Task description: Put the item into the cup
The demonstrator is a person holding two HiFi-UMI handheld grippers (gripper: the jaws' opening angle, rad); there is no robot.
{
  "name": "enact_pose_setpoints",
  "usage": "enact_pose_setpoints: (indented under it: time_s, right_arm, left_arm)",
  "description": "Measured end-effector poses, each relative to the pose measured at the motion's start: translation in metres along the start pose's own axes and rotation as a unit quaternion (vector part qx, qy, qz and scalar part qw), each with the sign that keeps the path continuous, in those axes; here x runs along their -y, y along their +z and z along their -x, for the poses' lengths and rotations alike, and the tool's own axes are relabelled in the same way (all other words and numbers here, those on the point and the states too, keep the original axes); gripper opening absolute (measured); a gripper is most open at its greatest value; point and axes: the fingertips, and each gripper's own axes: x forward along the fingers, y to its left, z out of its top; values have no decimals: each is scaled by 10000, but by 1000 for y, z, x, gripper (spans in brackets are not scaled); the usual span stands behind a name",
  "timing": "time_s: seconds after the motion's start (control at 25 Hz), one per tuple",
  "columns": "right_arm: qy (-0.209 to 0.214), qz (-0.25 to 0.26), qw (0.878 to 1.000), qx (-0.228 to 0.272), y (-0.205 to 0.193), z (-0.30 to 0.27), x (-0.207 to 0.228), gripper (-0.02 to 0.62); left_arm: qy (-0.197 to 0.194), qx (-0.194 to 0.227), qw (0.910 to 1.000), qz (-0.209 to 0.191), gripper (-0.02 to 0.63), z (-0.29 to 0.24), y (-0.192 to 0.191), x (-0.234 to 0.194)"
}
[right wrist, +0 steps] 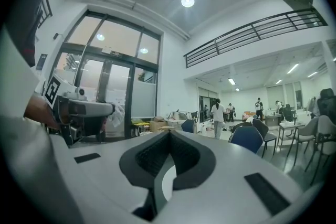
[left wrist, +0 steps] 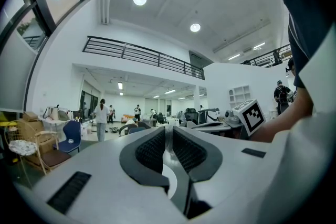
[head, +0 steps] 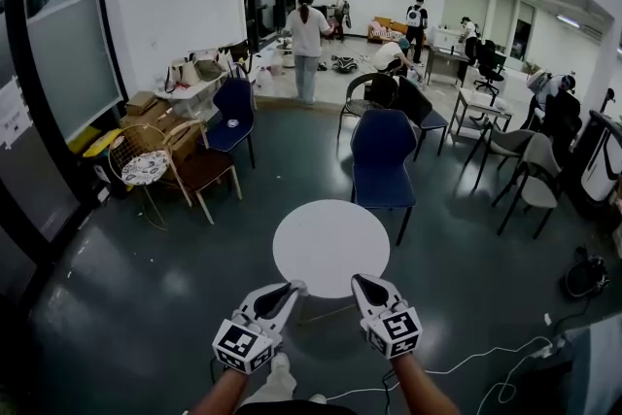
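My left gripper (head: 292, 290) hangs over the near edge of a round white table (head: 330, 243), its jaws shut on a small white crumpled item (head: 297, 288). In the right gripper view that item (right wrist: 116, 113) sticks out of the left gripper's tip at the left. A narrow pale strip shows between the pads in the left gripper view, where my left gripper (left wrist: 168, 131) points level into the room. My right gripper (head: 358, 282) is beside it at the table's near edge. Its jaws (right wrist: 169, 134) are shut with nothing between them. No cup shows in any view.
A blue chair (head: 381, 155) stands just behind the table. A wooden chair (head: 199, 165) and a wire chair (head: 146, 168) stand to the left, grey chairs (head: 530, 180) to the right. White cables (head: 486, 364) lie on the floor at right. People (head: 307, 34) stand far back.
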Motion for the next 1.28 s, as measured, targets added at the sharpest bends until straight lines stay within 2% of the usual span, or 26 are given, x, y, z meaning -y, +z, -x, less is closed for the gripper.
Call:
enact_pose_setpoints:
  time_s: [0.4,0.92,1.28]
  right_arm:
    - [-25,-3,10000,-33,-4,-31,7,15]
    - [70,31,10000,-19,4,-119,13,15]
    - [-49,-59,10000,-42,8,-186,36,15]
  left_arm:
    - [-51,34,10000,54,52,-13,-6,-28]
    - [-44,18,10000,-43,52,-38,-3,-115]
    - [-237,-23,9997,10,52,-78,-8,-174]
